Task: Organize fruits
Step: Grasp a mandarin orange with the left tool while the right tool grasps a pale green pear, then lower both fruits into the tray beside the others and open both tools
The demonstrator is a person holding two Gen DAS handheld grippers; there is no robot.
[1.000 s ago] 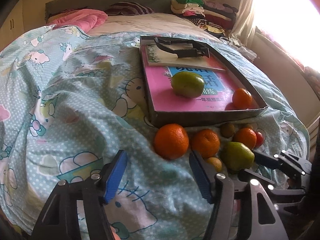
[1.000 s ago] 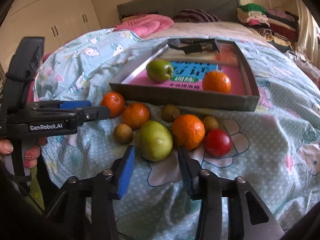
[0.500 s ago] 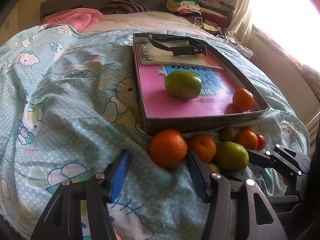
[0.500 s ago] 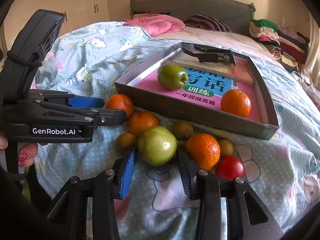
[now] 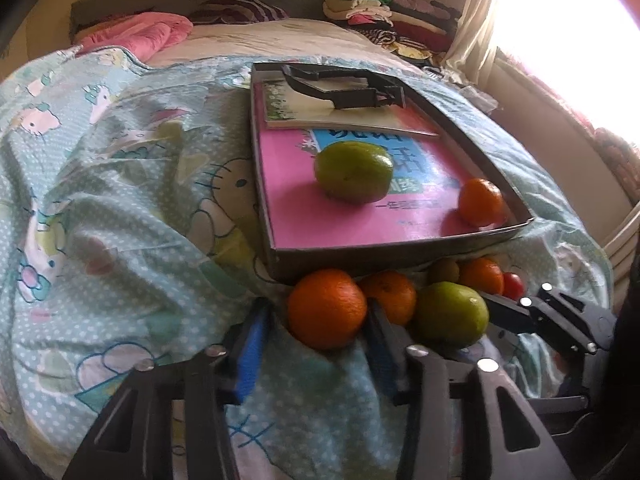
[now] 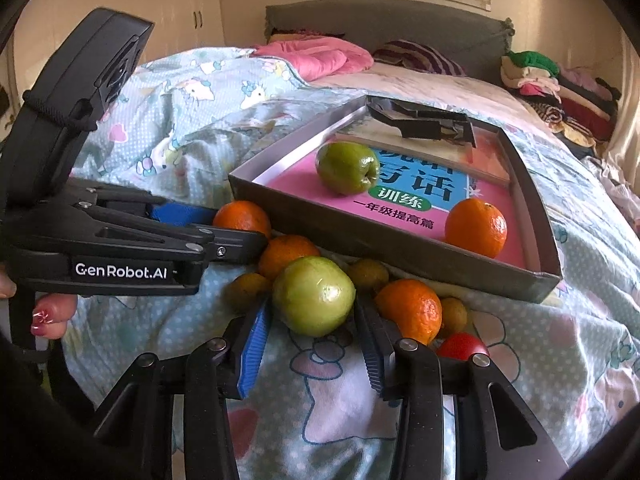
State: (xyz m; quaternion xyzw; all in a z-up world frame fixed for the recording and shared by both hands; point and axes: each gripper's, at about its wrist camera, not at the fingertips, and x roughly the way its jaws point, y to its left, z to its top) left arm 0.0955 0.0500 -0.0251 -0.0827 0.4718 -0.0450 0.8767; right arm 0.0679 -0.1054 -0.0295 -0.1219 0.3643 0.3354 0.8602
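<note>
Loose fruit lies on the bedspread in front of a grey tray [image 5: 384, 254]. My left gripper [image 5: 316, 334] is open, its fingers on either side of a large orange [image 5: 326, 314]. My right gripper [image 6: 314, 330] is open, its fingers flanking a green apple [image 6: 314, 294]; that apple also shows in the left wrist view [image 5: 452, 312]. The tray [image 6: 360, 234] holds a green apple [image 6: 347, 168], an orange [image 6: 476, 227], pink books and a black clip. Beside the flanked fruit lie more oranges [image 6: 410, 310], small brown-green fruits [image 6: 368, 274] and a red tomato [image 6: 460, 346].
The Hello Kitty bedspread [image 5: 120, 200] is rumpled left of the tray. Pink bedding [image 6: 320, 56] and a pile of folded clothes [image 6: 560, 92] lie at the head of the bed. A bright window [image 5: 568, 20] is on the right. The left gripper's body [image 6: 120, 240] reaches in beside the fruit.
Both grippers have moved forward. The left gripper's fingers now flank the large orange; the right gripper's fingers now flank the green apple. No fruit has moved.
</note>
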